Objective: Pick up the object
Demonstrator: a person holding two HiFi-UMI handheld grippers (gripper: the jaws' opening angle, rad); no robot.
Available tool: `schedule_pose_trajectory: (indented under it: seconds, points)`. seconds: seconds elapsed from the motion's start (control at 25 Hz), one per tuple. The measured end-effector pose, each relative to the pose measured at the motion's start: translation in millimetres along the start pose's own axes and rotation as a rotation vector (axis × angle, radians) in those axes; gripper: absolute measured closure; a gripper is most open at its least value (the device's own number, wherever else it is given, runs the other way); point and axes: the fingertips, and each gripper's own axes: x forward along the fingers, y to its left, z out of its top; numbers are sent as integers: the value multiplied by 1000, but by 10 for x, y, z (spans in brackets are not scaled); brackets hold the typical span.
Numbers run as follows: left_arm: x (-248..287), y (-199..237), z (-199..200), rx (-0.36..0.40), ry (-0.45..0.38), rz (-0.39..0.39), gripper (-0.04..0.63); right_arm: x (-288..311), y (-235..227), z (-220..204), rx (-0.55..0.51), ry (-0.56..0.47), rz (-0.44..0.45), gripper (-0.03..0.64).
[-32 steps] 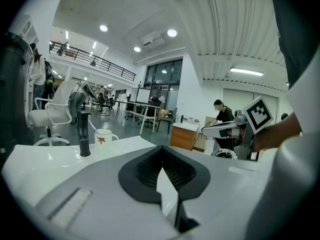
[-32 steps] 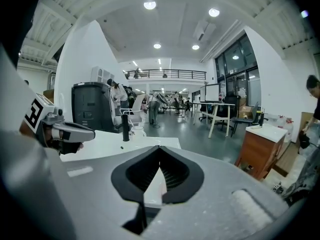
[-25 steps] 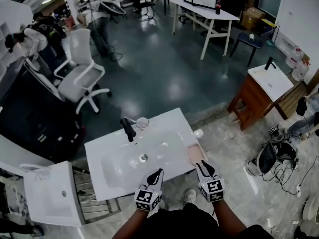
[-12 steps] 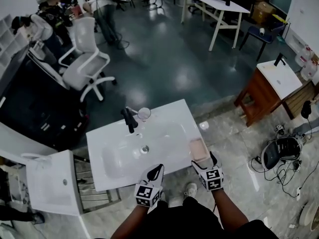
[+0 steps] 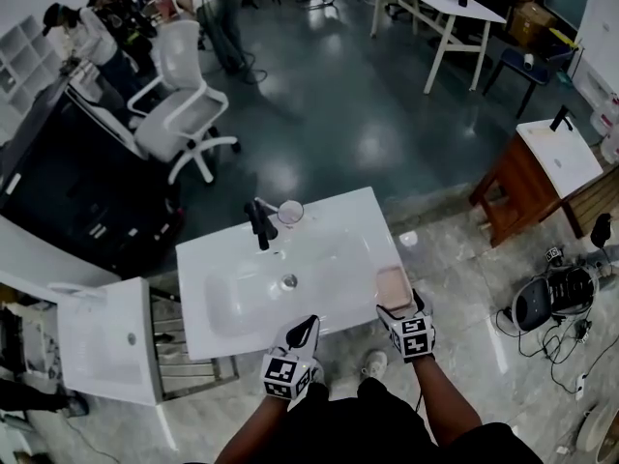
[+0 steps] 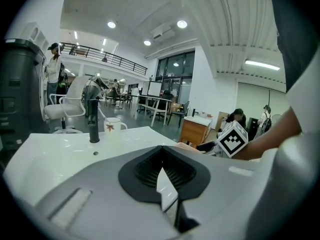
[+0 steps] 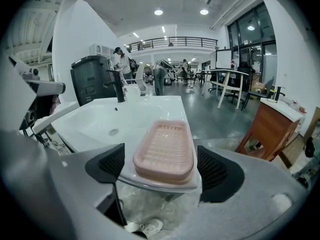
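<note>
Right tongs [image 7: 161,168] just opened around pink soap dish [image 7: 164,149] at sink's [image 5: 222,269] 4 o'clock; left tongs [image 6: 161,176] together, only their view shows mug's [image 6: 112,126] leaf.

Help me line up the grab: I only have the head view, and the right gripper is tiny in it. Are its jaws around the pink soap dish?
Observer: Yes. The right gripper is open, its jaws having just been opening, and the soap dish lies between them, untouched.
Operator: Is anything in the dish?
Observer: No. Its ribbed top is bare, with no soap on it.
Operator: And the left gripper?
Observer: The left gripper is shut, with nothing between its jaws.
</note>
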Motion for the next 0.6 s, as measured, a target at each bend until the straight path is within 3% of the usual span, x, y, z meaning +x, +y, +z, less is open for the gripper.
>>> schedule_pose_trajectory:
  seconds: [0.36,0.6]
  points:
    - [6,30,1,-14,-2,21,577,131,2,-57,-7,42,6,158]
    - [16,48,-5,-28,-2,21,577,149,-8,-67,-10,39,-20,191]
